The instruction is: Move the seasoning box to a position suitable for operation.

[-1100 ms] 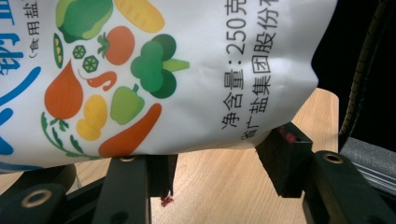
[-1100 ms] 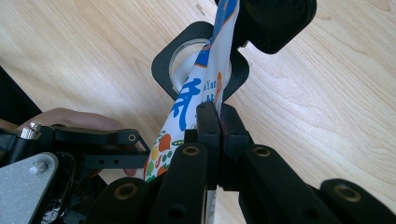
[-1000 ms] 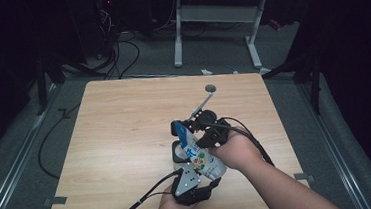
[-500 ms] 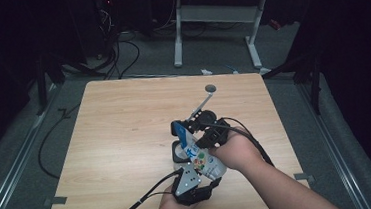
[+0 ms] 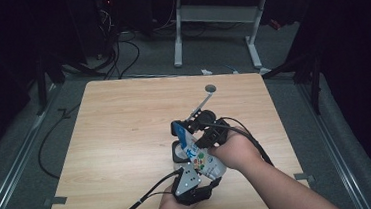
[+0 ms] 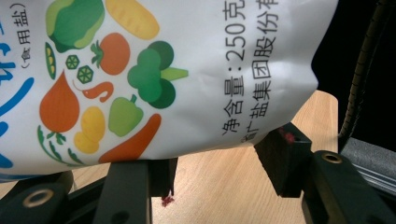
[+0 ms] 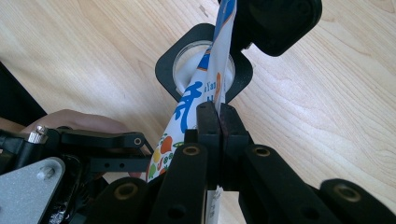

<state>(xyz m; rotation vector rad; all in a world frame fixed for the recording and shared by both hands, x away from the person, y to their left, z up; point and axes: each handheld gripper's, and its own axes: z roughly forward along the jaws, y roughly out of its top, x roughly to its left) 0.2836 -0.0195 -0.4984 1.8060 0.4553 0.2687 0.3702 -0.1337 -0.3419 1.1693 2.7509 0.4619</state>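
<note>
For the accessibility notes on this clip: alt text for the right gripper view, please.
The right claw is shut on the edge of a white bag printed with vegetables and blue lettering. The bag's top points at a black holder with a round white cup on the wooden table. The left claw's body sits lower left.

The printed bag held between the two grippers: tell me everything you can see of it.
The bag is a white, glossy, plastic-looking pouch printed with cartoon vegetables, blue characters and black Chinese text reading 250 grams. It looks full and slightly creased. The left gripper holds its lower body between its fingers. The right gripper is shut on its thin flattened edge. Its upper end leans over a round white dish in a black square holder on the wooden table.
</note>
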